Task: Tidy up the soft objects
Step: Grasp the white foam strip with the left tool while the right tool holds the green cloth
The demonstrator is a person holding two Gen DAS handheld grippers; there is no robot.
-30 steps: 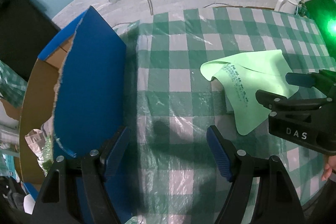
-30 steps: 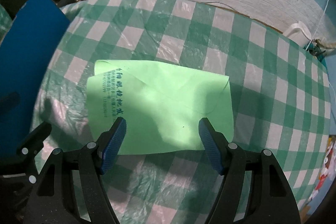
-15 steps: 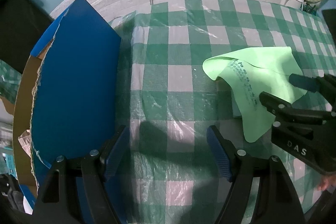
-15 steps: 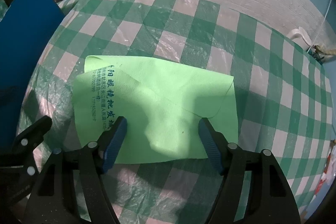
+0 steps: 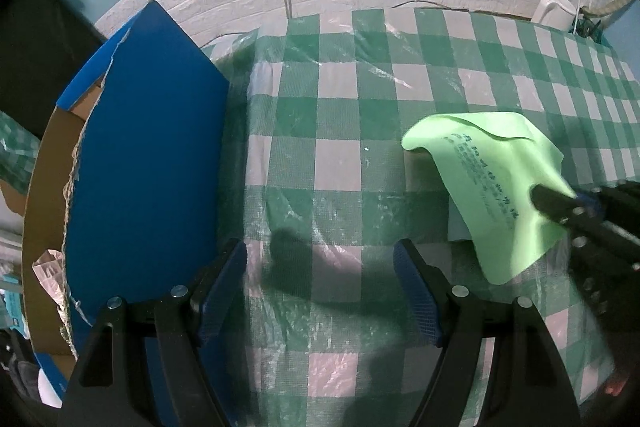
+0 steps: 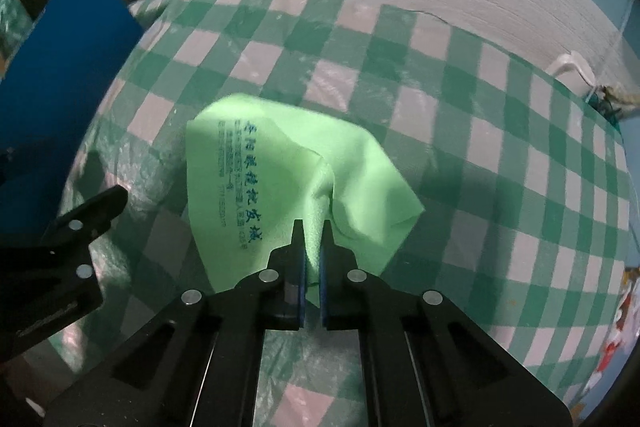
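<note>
Ahead of the left gripper [image 5: 320, 291], whose fingers are spread with nothing between them, only checked tablecloth [image 5: 340, 163] is seen, a blue box [image 5: 148, 163] to its left. Only the right wrist view reveals the right gripper [image 6: 313, 259] clenched on the green cloth [image 6: 280, 179], bunched directly ahead.

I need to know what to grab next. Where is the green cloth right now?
The green cloth is pinched in the right gripper, its near edge lifted off the checked tablecloth, right of the blue box flap.

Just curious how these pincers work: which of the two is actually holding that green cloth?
The right gripper: it is shut on the green cloth, bunching it. The left gripper is open over the checked tablecloth.
</note>
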